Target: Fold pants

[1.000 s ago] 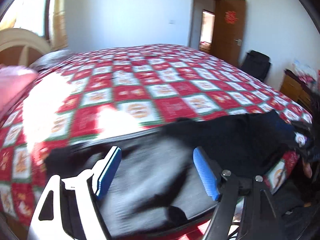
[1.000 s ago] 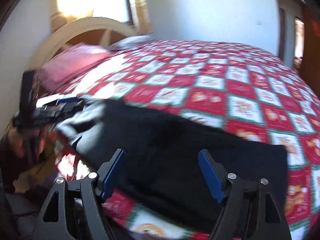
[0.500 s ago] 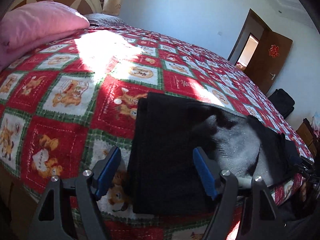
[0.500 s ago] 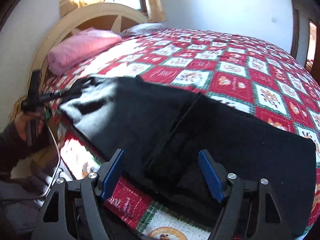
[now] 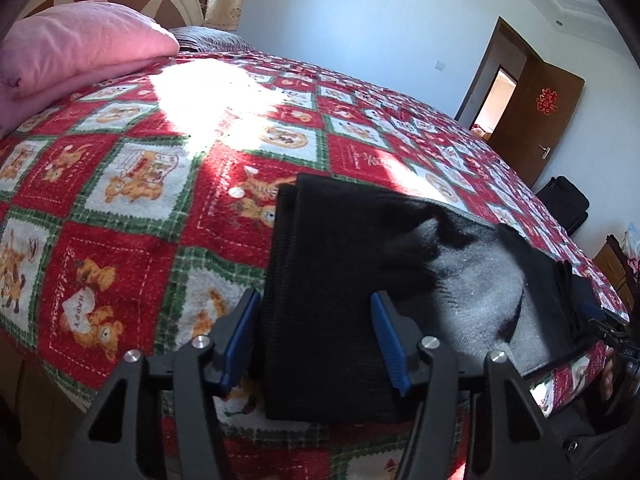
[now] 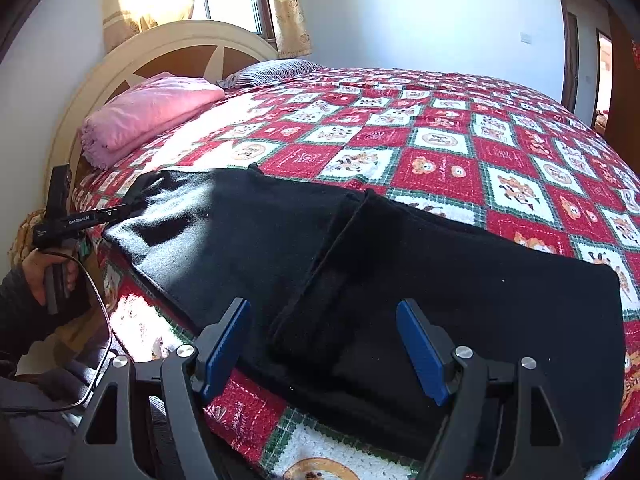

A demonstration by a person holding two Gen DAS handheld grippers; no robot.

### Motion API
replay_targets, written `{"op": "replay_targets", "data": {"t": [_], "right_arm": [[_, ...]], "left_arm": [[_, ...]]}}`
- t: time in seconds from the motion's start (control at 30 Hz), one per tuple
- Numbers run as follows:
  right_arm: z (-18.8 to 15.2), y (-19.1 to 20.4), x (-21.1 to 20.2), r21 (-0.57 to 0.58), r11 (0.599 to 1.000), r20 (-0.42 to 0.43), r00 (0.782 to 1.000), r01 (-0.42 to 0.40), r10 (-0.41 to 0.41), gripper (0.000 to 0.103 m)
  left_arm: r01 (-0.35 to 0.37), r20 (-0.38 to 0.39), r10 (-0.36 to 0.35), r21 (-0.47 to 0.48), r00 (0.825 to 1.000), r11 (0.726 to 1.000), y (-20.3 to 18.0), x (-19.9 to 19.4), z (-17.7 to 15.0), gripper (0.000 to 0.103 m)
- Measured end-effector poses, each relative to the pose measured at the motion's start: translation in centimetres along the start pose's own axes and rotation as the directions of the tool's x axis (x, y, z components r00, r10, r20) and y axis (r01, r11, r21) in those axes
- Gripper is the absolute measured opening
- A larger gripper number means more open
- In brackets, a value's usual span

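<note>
The left gripper [image 5: 316, 340] is closing around the near-left end of the black fleece pants [image 5: 328, 280], lying on the red checked bedspread [image 5: 120, 208], while the right gripper [image 6: 324, 344] hangs wide open, empty; next, likely lift that end rightward.

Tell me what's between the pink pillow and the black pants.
Only bare red checkered bedspread between pink pillow and black pants; both wrist views show it.

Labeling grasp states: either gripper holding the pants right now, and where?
Neither grips yet. Left gripper is closing around the black pants' end edge; right gripper is open above them.

Pink pillow [image 6: 148, 114] against cream headboard [image 6: 160, 46]; red checked bedspread [image 6: 460, 152]; brown door [image 5: 532, 124] ajar
</note>
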State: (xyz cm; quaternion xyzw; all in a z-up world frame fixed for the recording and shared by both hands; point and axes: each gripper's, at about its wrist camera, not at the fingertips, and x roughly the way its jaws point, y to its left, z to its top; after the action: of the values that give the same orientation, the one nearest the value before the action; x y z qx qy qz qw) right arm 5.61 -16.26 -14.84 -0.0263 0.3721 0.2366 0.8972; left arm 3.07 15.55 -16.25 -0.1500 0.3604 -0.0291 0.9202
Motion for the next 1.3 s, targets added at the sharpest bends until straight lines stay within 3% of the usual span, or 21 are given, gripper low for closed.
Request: {"op": "replay_targets", "data": {"t": [0.07, 0.17, 0.23, 0.3, 0.37, 0.57, 0.7, 0.93, 1.17, 1.3], "right_arm": [[-0.1, -0.1, 0.2, 0.002, 1.0, -0.006, 1.0, 0.007, -0.007, 0.076], [-0.2, 0.0, 0.2, 0.0, 1.0, -0.006, 1.0, 0.009, -0.009, 0.076], [-0.2, 0.2, 0.1, -0.007, 1.0, 0.0, 1.0, 0.011, -0.011, 0.076], [-0.2, 0.2, 0.1, -0.009, 1.0, 0.006, 1.0, 0.016, -0.016, 0.076], [-0.2, 0.2, 0.0, -0.008, 1.0, 0.01, 1.0, 0.022, -0.021, 0.076], [-0.2, -0.5, -0.2, 0.017, 0.999, 0.021, 0.999, 0.035, -0.035, 0.076], [0.0, -0.9, -0.5, 0.032, 0.999, 0.035, 0.999, 0.04, -0.041, 0.076], [0.3, -1.6, -1.4, 0.057, 0.997, 0.065, 0.997, 0.043, -0.047, 0.076], [0.0, -2.3, 0.2, 0.083, 0.995, -0.036, 0.998, 0.061, -0.058, 0.076], [0.2, -2.1, -0.1, 0.07, 0.995, -0.029, 0.997, 0.07, -0.068, 0.076]], "left_arm": [[-0.007, -0.008, 0.008, 0.026, 1.0, 1.0, -0.1, 0.1, 0.0, 0.061], [0.055, -0.032, -0.055, 0.007, 0.998, 0.998, 0.7, 0.3, 0.1, 0.058], [0.106, -0.026, -0.107, -0.026, 0.994, 0.994, 1.6, -0.1, 0.2, 0.048], [0.182, -0.011, -0.184, -0.087, 0.983, 0.979, 2.6, -0.5, 0.1, 0.025], [0.21, -0.003, -0.211, -0.074, 0.978, 0.975, 2.5, -0.7, 0.0, 0.02], [0.253, 0.04, -0.251, -0.072, 0.967, 0.965, 1.7, -1.7, 0.5, 0.016], [0.344, 0.113, -0.333, -0.095, 0.936, 0.934, 1.3, -3.2, 1.3, 0.015], [0.407, 0.176, -0.394, -0.044, 0.902, 0.912, -1.2, -4.9, 2.5, 0.015], [0.463, 0.2, -0.455, 0.005, 0.868, 0.886, -3.8, -5.9, 3.4, 0.015], [0.484, 0.205, -0.48, 0.034, 0.853, 0.874, -5.4, -6.4, 3.9, 0.014]]}}
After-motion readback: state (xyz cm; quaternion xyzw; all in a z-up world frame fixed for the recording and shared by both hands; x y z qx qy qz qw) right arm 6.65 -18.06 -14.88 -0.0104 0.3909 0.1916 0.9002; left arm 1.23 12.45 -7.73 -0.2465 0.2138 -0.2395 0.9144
